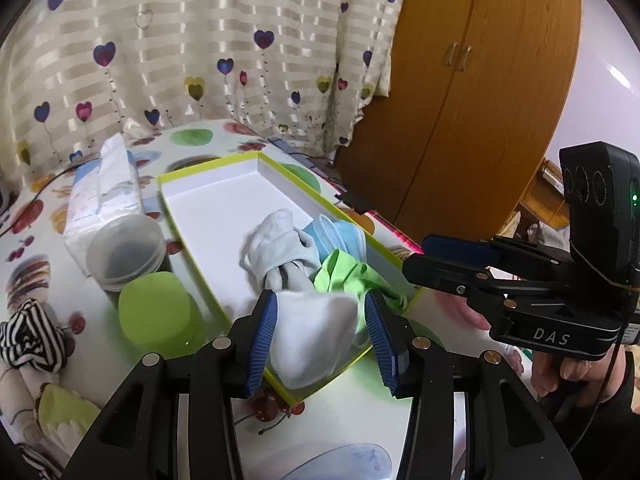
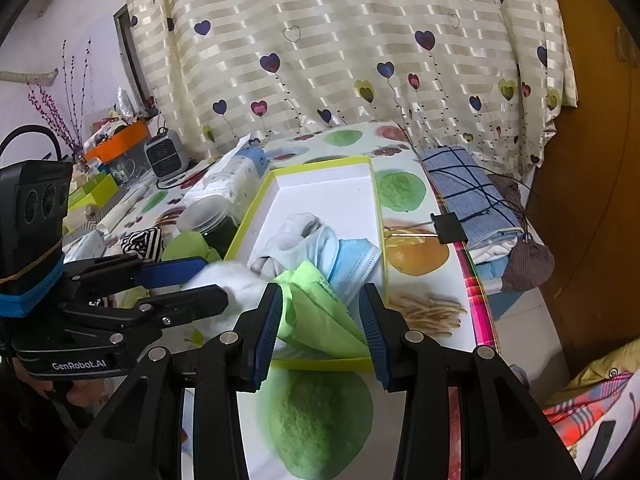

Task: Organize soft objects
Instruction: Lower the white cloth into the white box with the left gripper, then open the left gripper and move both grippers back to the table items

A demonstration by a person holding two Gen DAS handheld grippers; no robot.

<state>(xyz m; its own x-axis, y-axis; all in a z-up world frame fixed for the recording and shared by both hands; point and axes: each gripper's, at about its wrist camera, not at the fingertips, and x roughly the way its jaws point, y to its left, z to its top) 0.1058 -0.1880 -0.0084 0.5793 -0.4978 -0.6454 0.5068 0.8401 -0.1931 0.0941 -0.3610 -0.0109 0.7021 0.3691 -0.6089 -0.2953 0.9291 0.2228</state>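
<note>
A shallow white box with a lime rim [image 1: 208, 168] [image 2: 320, 162] lies on the fruit-print table. Inside it are a rolled pale sock bundle [image 1: 280, 240] [image 2: 292, 232], a blue face mask [image 1: 344, 232] [image 2: 356, 260] and a green cloth [image 1: 344, 276] [image 2: 316, 312]. A white sock [image 1: 316, 332] [image 2: 228, 280] hangs over the box's near corner between the jaws of my left gripper [image 1: 320, 296] [image 2: 214, 278]; the right pad stands clear of it. My right gripper [image 2: 320, 290] [image 1: 416, 256] hovers open by the box's right rim, with the green cloth lying below it.
Left of the box stand a tissue pack [image 1: 104, 196], a lidded jar [image 1: 126, 252] and a green lid [image 1: 158, 312]; a striped cloth [image 1: 28, 336] lies further left. Folded blue checked fabric [image 2: 468, 192] and a binder clip [image 2: 450, 228] sit at the table's right edge. A wooden wardrobe [image 1: 480, 80] stands behind.
</note>
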